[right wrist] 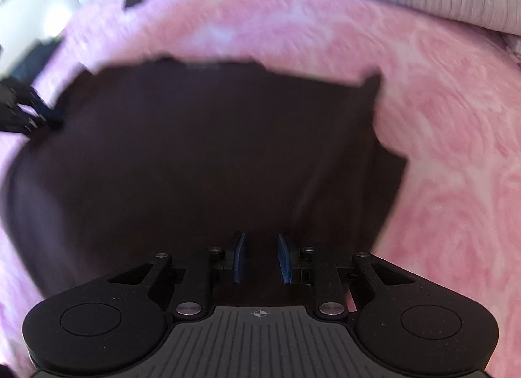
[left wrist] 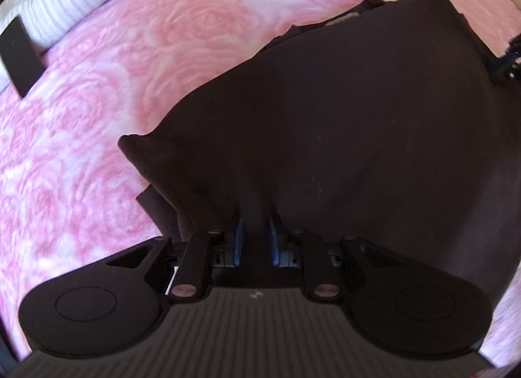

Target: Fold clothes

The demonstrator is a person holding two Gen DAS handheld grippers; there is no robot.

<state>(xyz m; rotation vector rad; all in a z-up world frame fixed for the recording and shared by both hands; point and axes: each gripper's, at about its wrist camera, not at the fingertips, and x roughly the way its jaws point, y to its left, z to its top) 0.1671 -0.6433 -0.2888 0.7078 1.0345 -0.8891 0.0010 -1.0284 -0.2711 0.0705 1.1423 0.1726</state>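
Jaws of both grippers stood slightly parted over the dark maroon cloth garment (left wrist: 325, 124), gripping nothing.
Left gripper (left wrist: 255, 238) and right gripper (right wrist: 260, 257) hovered at its near edge on the pink rose-patterned bed (left wrist: 97, 117), probably releasing a fold.

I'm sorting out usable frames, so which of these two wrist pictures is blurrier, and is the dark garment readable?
Right wrist view: motion-smeared, garment edges soft. Left wrist view: sharper, rose-print cover crisp. Both: fisheye bending, garment nearly black, folds barely readable.
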